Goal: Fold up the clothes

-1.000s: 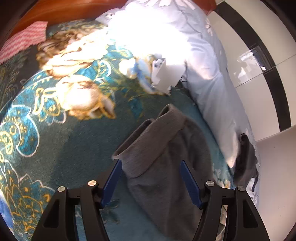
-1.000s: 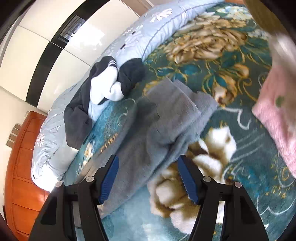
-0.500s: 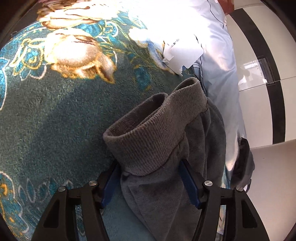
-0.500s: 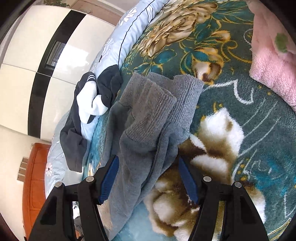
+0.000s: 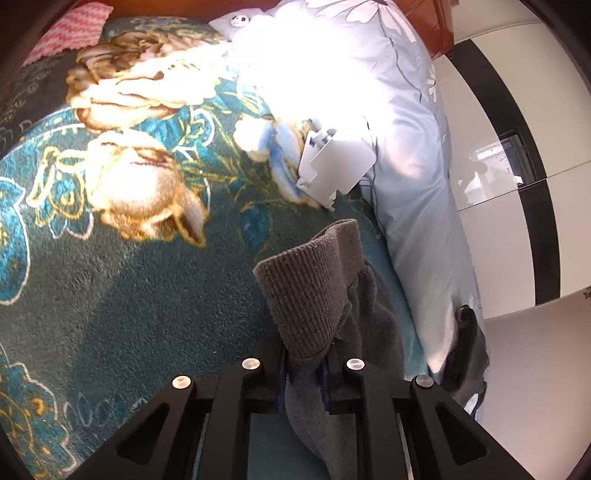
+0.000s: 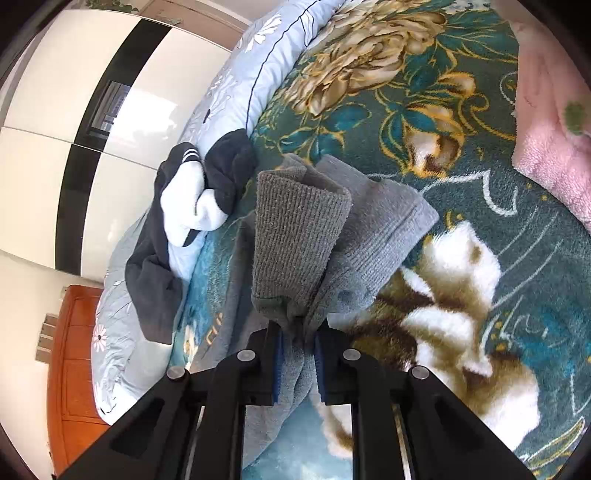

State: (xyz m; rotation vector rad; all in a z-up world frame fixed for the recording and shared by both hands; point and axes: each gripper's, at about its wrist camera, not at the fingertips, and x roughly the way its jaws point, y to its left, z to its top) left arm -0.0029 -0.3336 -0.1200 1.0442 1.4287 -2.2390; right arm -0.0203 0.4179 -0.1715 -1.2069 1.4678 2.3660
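A grey knit garment (image 5: pixel 310 288) with ribbed cuffs lies on the teal floral blanket (image 5: pixel 110 277). In the left wrist view my left gripper (image 5: pixel 306 356) has its jaws closing on the fabric just below one ribbed cuff, and the blue pads pinch it. In the right wrist view the same grey garment (image 6: pixel 295 236) shows two ribbed cuffs side by side. My right gripper (image 6: pixel 297 338) has its jaws closing too, and its pads squeeze a bunched fold under the nearer cuff. Both cuffs stand up slightly off the blanket.
A light blue flowered quilt (image 5: pixel 406 147) runs along the bed's edge with a white plastic piece (image 5: pixel 332 166) beside it. A navy and white garment (image 6: pixel 192 206) lies on the quilt. A pink fleece (image 6: pixel 546 140) lies at the right, a red zigzag cloth (image 5: pixel 66 33) at the far left.
Both grippers went from wide open around the grey garment to pinched on its fabric below the cuffs. The left view pulled back a little and the cuff lifted.
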